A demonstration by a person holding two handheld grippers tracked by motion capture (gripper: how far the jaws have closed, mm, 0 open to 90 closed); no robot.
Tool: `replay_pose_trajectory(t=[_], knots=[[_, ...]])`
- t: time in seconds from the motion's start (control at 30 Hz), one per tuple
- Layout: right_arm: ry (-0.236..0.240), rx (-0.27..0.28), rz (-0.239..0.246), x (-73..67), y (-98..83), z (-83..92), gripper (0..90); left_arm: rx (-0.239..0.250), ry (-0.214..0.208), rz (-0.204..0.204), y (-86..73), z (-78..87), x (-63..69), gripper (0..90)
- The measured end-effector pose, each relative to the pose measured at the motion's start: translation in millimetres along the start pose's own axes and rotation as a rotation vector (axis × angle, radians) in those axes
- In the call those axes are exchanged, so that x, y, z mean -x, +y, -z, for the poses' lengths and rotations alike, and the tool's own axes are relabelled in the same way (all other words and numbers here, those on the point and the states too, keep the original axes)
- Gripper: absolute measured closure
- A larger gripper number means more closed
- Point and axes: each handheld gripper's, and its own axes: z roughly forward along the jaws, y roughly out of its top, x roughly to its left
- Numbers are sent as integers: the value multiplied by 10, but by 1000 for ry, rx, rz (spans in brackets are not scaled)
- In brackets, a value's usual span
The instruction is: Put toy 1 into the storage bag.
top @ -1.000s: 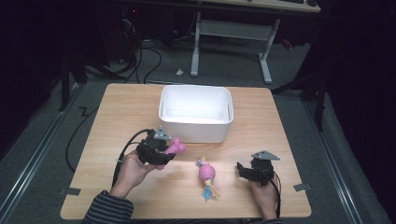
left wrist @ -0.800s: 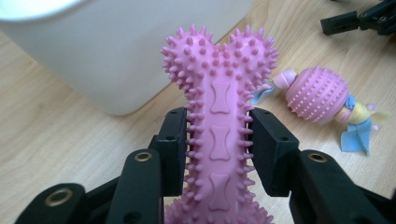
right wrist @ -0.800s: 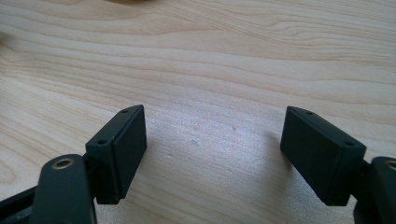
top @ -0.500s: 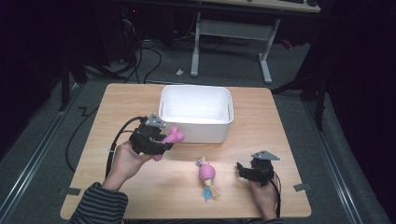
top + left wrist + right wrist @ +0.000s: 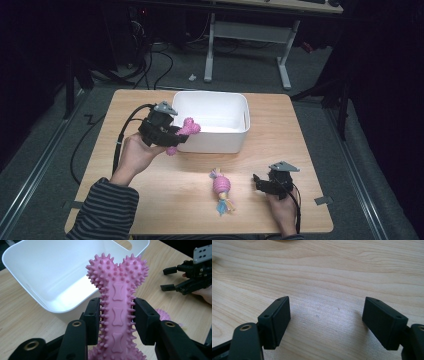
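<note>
My left gripper point(image 5: 175, 136) is shut on a pink spiky bone toy point(image 5: 186, 131), held in the air by the left front corner of the white bin point(image 5: 235, 140). In the left gripper view both pads clamp the pink bone's point(image 5: 117, 302) shaft, its knobbed end pointing at the white bin's point(image 5: 37, 295) near rim. A second toy, pink ball with coloured rope tails point(image 5: 222, 189), lies on the table in front of the bin. My right gripper point(image 5: 257, 181) rests low at the front right, open, with bare wood between its pads point(image 5: 278, 320).
The wooden table point(image 5: 150, 200) ends close behind my right hand. A black cable point(image 5: 120, 135) trails from the left gripper off the table's left side. In the left gripper view the right gripper point(image 5: 172, 277) sits to the upper right. Desk legs and cables stand on the floor beyond.
My left hand has lifted the pink bone off the table and carried it up toward the bin's near left corner. The right gripper and the rope toy have stayed put.
</note>
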Motion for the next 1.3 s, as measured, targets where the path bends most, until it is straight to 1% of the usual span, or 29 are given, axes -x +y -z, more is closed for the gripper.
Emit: replay_pose_trajectory(t=[0.17, 0.27, 0.3, 0.37, 0.47, 0.53, 0.6, 0.7, 0.77, 0.8, 0.87, 0.93, 1.0, 1.1, 1.17, 1.27, 1.3], knots=[[0, 0, 0, -1, 0, 0, 226, -16, 16, -19, 157, -16, -49, 591], [1, 0, 0, -1, 0, 1, 226, 1, 14, -1, 245, -21, -100, 591], [0, 0, 0, -1, 0, 0, 226, 0, 17, 0, 266, -20, -112, 591], [2, -1, 1, -1, 0, 1, 226, -3, 30, -7, 322, -28, -143, 591], [2, 0, 6, 0, 0, 0, 226, 10, 57, -25, 396, -49, -166, 593], [2, 1, 7, -1, 0, 0, 226, 14, 57, -21, 433, -65, -181, 593], [0, 1, 8, -3, -1, 0, 227, 12, 66, -22, 473, -89, -205, 593], [2, 2, 8, -3, -1, -1, 227, -2, 82, -14, 532, -144, -273, 593], [3, 2, 9, -5, -1, -1, 227, -4, 83, -8, 552, -201, -321, 592], [3, 2, 9, -5, -1, -1, 227, -11, 91, -10, 560, -234, -348, 592], [4, 2, 9, -5, -1, -1, 227, -9, 95, -6, 566, -280, -384, 591], [4, 2, 9, -5, -1, -1, 227, 2, 77, 8, 570, -330, -431, 590], [4, 1, 7, -7, 0, 0, 227, 0, 78, 8, 580, -379, -450, 590], [5, 1, 6, -8, 0, 0, 227, -24, 89, -9, 593, -479, -462, 590], [4, 2, 8, -7, -1, 0, 227, -34, 87, -9, 593, -541, -475, 590], [4, 2, 6, -9, 0, 0, 227, -34, 83, -3, 591, -601, -494, 589], [4, 2, 6, -8, 0, 0, 227, -36, 88, -6, 593, -625, -498, 589]])
